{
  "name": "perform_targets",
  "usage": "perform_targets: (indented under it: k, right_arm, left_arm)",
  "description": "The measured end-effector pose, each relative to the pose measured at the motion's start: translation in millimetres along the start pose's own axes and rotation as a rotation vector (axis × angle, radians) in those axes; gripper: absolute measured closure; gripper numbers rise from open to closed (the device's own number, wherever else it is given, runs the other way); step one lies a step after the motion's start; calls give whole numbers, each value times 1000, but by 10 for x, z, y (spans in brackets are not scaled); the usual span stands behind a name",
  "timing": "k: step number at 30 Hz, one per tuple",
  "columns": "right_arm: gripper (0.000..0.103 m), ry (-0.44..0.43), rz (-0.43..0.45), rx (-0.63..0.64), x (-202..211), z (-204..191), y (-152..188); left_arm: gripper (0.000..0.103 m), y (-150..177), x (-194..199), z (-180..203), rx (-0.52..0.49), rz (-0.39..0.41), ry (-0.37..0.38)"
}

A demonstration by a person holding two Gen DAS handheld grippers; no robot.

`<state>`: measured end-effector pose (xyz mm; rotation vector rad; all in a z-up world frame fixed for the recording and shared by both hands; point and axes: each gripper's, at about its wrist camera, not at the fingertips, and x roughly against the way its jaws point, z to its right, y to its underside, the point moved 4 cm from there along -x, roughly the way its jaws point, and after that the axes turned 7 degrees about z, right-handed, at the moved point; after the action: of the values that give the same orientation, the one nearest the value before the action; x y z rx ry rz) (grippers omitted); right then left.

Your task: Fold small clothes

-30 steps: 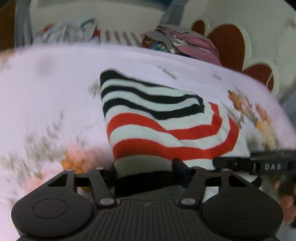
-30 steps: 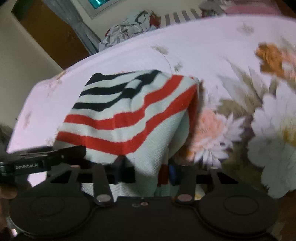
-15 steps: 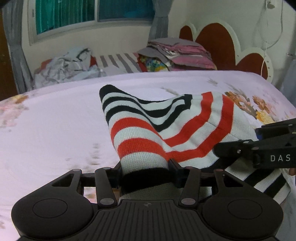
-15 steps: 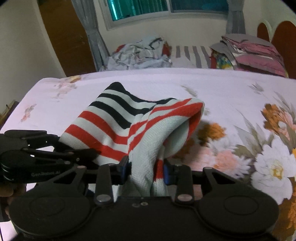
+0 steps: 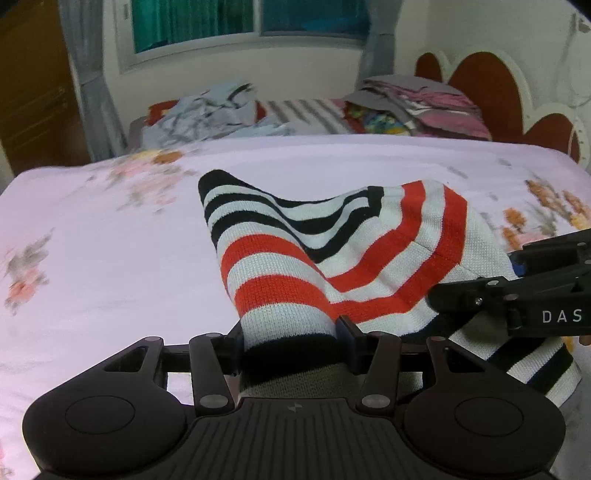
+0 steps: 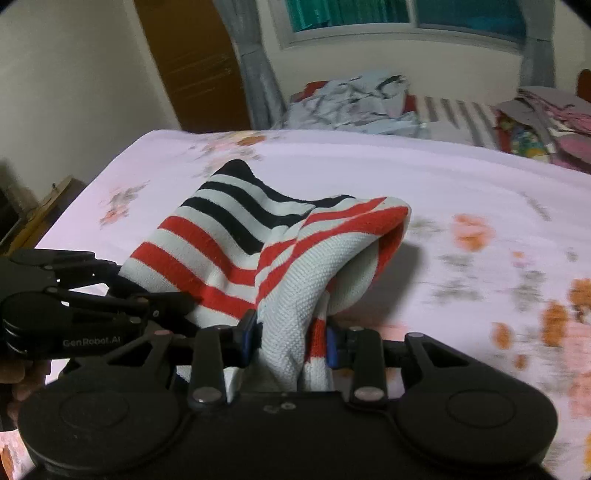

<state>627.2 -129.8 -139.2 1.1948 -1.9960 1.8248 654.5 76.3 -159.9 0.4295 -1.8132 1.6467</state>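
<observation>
A small knitted garment with white, red and black stripes (image 5: pixel 332 254) hangs between both grippers, its far end resting on the pink floral bed sheet (image 5: pixel 110 266). My left gripper (image 5: pixel 290 343) is shut on its near left edge. My right gripper (image 6: pixel 293 341) is shut on its near right edge (image 6: pixel 295 295). In the left wrist view the right gripper (image 5: pixel 517 295) shows at the right, against the cloth. In the right wrist view the left gripper (image 6: pixel 92 299) shows at the left.
A heap of loose clothes (image 5: pixel 210 114) lies beyond the bed's far edge. A stack of folded clothes (image 5: pixel 417 107) sits at the far right by the red headboard (image 5: pixel 484 85). A wooden door (image 6: pixel 192 62) and a window (image 5: pixel 240 22) are behind.
Both grippers have lifted and tilted up with the garment in them, so the room behind came into view. The cloth now hangs more steeply from the jaws.
</observation>
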Motion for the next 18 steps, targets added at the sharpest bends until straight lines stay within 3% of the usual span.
perform_targets:
  k: [5, 7, 9, 12, 18]
  right_arm:
    - [69, -3, -24, 8, -247, -265, 40]
    - [69, 43, -48, 22, -348, -232, 122]
    - [68, 85, -75, -17, -446, -122, 258]
    - [67, 74, -59, -137, -483, 40, 340]
    - [65, 84, -49, -144, -460, 20, 365]
  left_arm:
    - [54, 114, -92, -274, -3, -27, -4]
    - [50, 188, -208, -318, -5, -52, 15]
    - [39, 240, -301, -323, 4, -44, 28]
    - [35, 280, -328, -317, -2, -25, 28]
    - [25, 381, -291, -521, 103, -21, 64]
